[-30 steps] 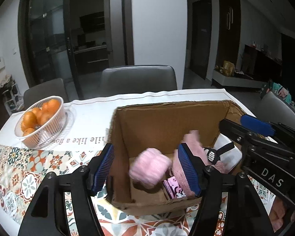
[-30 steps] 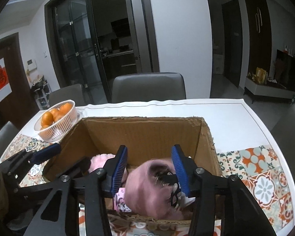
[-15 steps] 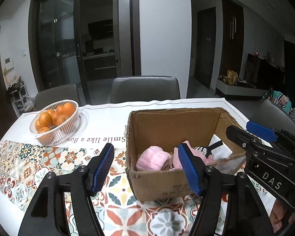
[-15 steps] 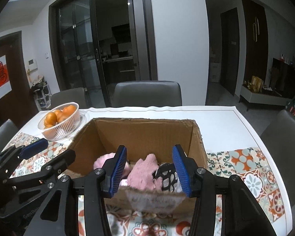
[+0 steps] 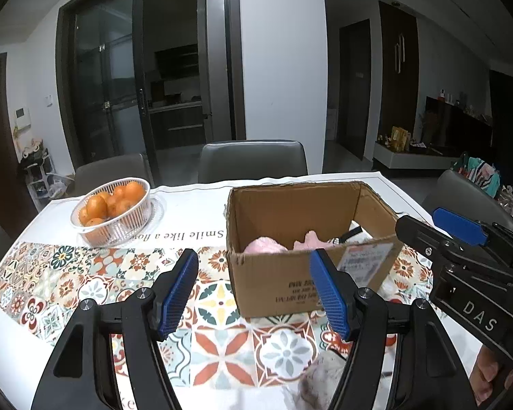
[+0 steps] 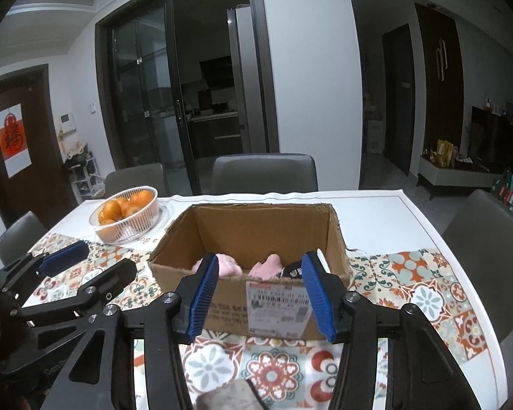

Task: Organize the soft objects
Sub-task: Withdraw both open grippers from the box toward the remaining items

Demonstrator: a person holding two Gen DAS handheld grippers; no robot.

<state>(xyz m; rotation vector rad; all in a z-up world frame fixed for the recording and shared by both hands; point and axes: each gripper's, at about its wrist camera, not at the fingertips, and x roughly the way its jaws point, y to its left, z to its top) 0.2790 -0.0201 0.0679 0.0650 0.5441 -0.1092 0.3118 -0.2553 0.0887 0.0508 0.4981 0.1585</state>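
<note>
An open cardboard box (image 5: 277, 283) stands on the patterned tablecloth; it also shows in the right wrist view (image 6: 236, 294). Inside lie pink soft items (image 5: 265, 246) (image 6: 266, 268) and a black-and-white one (image 5: 350, 234). My left gripper (image 5: 254, 290) is open and empty, in front of the box. My right gripper (image 6: 260, 297) is open and empty, facing the box's labelled front. A grey fuzzy soft item (image 5: 319, 384) lies on the table near me; it also shows blurred in the right wrist view (image 6: 227, 396).
A white basket of oranges (image 5: 114, 206) (image 6: 128, 213) stands at the back left. Grey chairs (image 5: 253, 160) surround the table. The table's right edge (image 6: 461, 273) is close to the box.
Both grippers pulled back and up from inside the box to the table in front of it. The pink items were let go and stay in the box.
</note>
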